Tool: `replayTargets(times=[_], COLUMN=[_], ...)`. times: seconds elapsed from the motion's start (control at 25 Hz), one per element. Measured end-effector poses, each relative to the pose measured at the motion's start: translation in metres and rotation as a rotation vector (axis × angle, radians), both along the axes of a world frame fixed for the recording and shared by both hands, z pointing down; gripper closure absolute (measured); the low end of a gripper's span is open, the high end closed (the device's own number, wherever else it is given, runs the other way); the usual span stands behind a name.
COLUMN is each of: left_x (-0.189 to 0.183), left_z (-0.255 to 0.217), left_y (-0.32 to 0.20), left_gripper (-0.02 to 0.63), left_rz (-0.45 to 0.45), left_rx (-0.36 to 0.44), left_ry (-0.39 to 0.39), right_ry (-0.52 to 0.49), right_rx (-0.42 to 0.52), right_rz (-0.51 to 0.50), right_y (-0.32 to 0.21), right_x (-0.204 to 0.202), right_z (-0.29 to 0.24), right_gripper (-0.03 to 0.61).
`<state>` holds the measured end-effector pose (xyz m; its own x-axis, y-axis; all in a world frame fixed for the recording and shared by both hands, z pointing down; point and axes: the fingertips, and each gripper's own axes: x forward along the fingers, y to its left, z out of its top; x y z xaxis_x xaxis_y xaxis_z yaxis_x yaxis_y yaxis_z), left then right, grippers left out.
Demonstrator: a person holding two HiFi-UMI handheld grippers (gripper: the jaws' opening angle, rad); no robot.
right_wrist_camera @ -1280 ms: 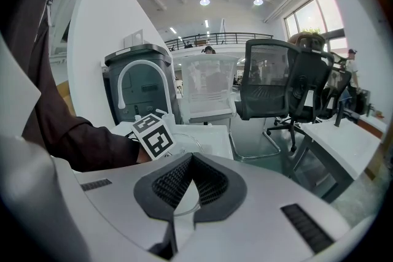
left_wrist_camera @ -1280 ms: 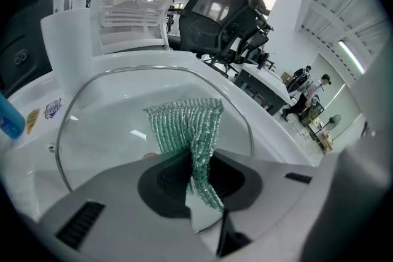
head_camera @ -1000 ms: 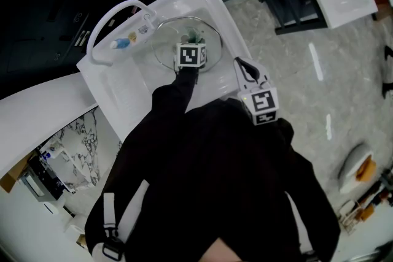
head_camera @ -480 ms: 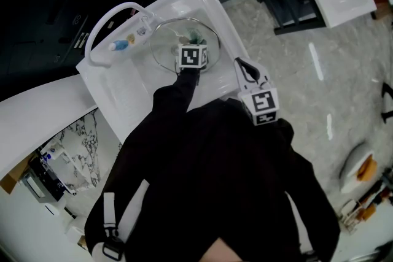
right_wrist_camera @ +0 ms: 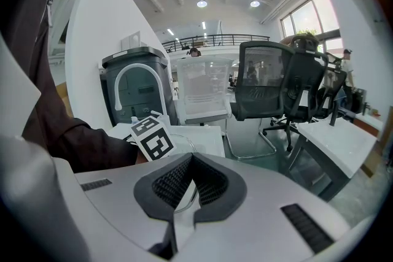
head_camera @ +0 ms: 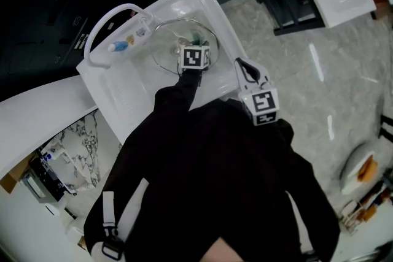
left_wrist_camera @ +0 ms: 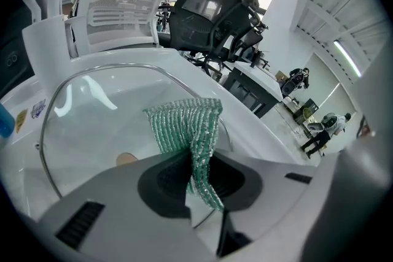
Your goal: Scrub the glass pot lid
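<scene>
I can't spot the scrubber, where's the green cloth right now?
The green cloth is pinched in the left gripper, mid-frame in its view, over the glass pot lid in the white sink.

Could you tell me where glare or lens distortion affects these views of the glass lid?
Left gripper view: fisheye bends the rim of the glass lid, white reflections streak its glass, yet the green cloth in the left gripper is sharp. Head view: the lid is nearly see-through against the white sink.

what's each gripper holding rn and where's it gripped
The left gripper pinches the green scrubbing cloth near its narrow end, the wider part sticking out past the jaws. The right gripper is shut on nothing.
</scene>
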<state>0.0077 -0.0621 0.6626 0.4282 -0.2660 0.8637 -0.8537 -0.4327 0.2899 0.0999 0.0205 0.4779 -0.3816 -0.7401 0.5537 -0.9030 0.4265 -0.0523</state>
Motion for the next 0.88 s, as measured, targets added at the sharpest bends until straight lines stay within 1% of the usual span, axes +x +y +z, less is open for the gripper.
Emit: replayTargets(times=[0.16, 0.28, 0.44, 0.56, 0.68, 0.8, 0.88], left_x=[0.013, 0.021, 0.027, 0.023, 0.027, 0.033, 0.039], left_z=[-0.004, -0.011, -0.011, -0.004, -0.005, -0.008, -0.014], left_y=[0.001, -0.004, 0.000, 0.010, 0.011, 0.010, 0.008], left_gripper=[0.549, 0.549, 0.548, 0.548, 0.548, 0.548, 0.548], left_rz=[0.013, 0.022, 0.037, 0.046, 0.055, 0.051, 0.045], left_rx=[0.004, 0.032, 0.026, -0.021, -0.013, -0.002, 0.010], left_ry=[0.036, 0.059, 0.056, 0.011, 0.011, 0.036, 0.069], right_ry=[-0.007, -0.015, -0.013, -0.008, -0.015, -0.019, -0.018], right_rx=[0.011, 0.005, 0.008, 0.009, 0.014, 0.015, 0.015], right_rz=[0.014, 0.027, 0.029, 0.027, 0.045, 0.054, 0.053], right_y=[-0.002, -0.002, -0.002, -0.001, -0.001, 0.001, 0.002], right_x=[0.002, 0.003, 0.007, 0.010, 0.013, 0.015, 0.015], right_z=[-0.001, -0.002, -0.003, -0.004, -0.004, -0.003, -0.002], right_gripper=[0.575, 0.577, 0.575, 0.577, 0.577, 0.575, 0.575])
